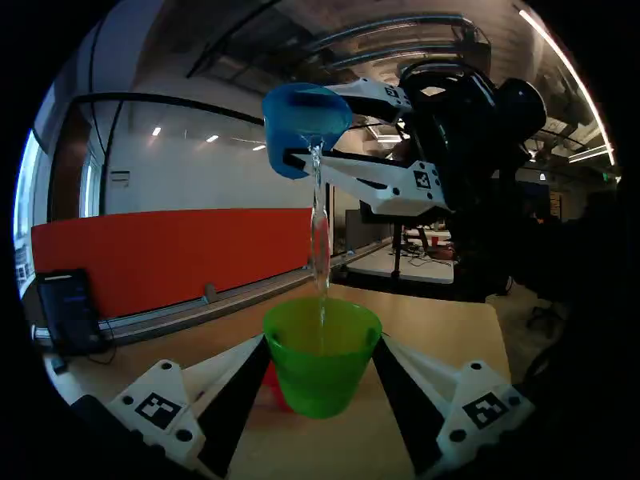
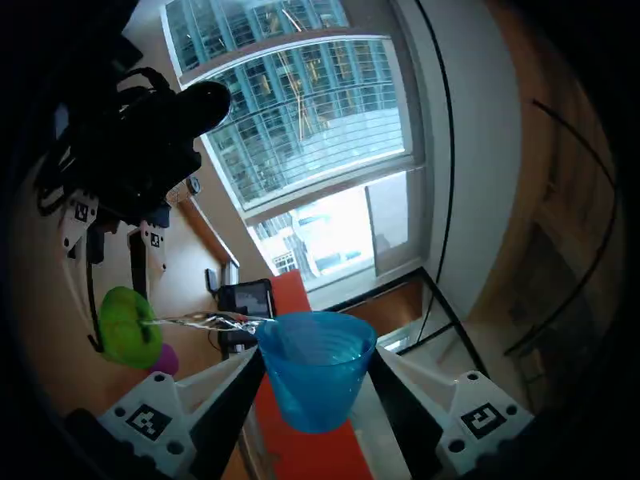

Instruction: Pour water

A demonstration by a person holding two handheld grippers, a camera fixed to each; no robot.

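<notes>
Water [image 1: 320, 232] is streaming from the tilted blue cup [image 1: 304, 128] at 12 o'clock in the left gripper view and falling into the green cup [image 1: 322, 364] at 6 o'clock. Left gripper [image 1: 322, 344] is clamping the green cup, both fingers pressing its sides. Right gripper [image 2: 316, 352] is clamping the blue cup likewise, jaws spread to cup width.

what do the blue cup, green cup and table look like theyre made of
Blue cup: probably thin plastic, translucent. Light passes through its wall, and faint rings show inside.
Green cup: probably plastic too, translucent and smooth. Its wall glows where the light hits it.
Table: looks like light wood or a wood-look laminate with a matte finish. I can't tell which.
</notes>
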